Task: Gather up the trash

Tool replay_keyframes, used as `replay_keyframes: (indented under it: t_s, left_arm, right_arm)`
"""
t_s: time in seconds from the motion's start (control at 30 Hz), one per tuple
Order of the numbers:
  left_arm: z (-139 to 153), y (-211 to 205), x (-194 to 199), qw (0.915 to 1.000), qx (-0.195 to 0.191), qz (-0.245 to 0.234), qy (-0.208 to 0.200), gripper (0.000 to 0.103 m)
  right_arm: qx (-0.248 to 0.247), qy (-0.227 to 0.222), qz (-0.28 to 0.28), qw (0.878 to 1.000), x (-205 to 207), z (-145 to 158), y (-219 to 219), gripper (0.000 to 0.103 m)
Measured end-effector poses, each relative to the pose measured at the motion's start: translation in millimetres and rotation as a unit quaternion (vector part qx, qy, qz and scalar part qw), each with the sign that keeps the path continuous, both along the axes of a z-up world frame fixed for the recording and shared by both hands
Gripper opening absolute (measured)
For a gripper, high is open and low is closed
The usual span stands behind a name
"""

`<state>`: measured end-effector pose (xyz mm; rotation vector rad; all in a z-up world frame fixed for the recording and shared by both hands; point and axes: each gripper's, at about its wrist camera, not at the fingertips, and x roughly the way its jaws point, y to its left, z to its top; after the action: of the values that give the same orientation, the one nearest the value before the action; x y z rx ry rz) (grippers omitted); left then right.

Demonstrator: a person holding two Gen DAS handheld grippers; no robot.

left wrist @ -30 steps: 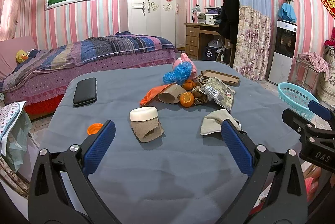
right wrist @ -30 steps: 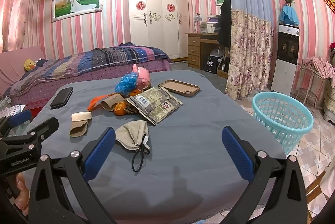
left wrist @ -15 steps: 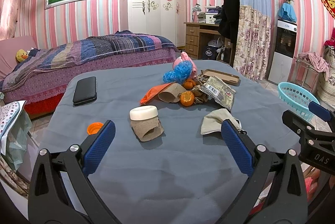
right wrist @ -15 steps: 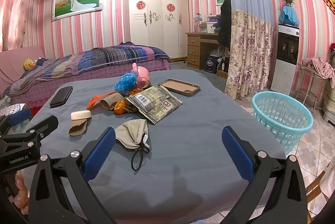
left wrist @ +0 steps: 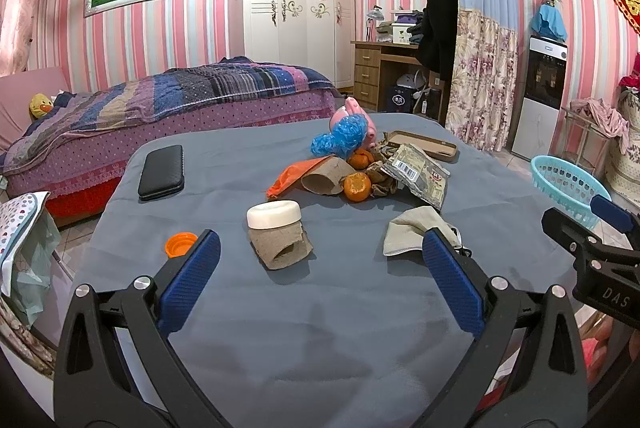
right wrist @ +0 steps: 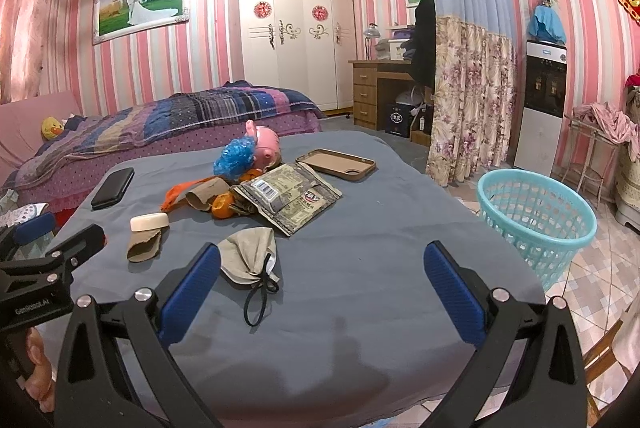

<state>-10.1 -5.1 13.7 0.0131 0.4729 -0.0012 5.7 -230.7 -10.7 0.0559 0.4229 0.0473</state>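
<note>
- Nothing on the tabletop point(left wrist: 320, 308) has shifted since a second ago; both grippers hang where they were, over its near edge.
- Left gripper point(left wrist: 320, 276): fingers point(left wrist: 188, 280) spread wide, holding nothing.
- Right gripper point(right wrist: 320, 284): fingers point(right wrist: 454, 292) spread wide too, empty.
- Straight ahead at 12 o'clock of the left gripper lies a torn cardboard tube point(left wrist: 280, 248), with a white soap bar point(left wrist: 274, 214) touching its far end.
- An orange bottle cap point(left wrist: 181, 245) sits at 10 o'clock, just beside the left finger.
- A grey face mask point(right wrist: 250, 254) lies at 11 o'clock of the right gripper, its black ear loop trailing toward me.
- Farther back is a heap: snack wrapper point(right wrist: 290, 198), tangerines point(left wrist: 357, 187), orange scrap point(left wrist: 294, 174), blue plastic point(left wrist: 340, 142).
- A turquoise basket point(right wrist: 536, 220) stands on the floor at 2 o'clock of the right gripper, off the tabletop.
</note>
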Motion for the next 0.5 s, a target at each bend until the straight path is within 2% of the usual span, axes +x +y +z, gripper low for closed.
replay_keyframes:
  t_s: [0.5]
  left_arm:
    - [-1.2, 1.3, 0.7, 1.0000, 0.001, 0.000, 0.000, 0.098]
  right_arm:
    - [-0.002, 0.001, 0.001, 1.000, 1.2, -1.2, 1.1, 0.099]
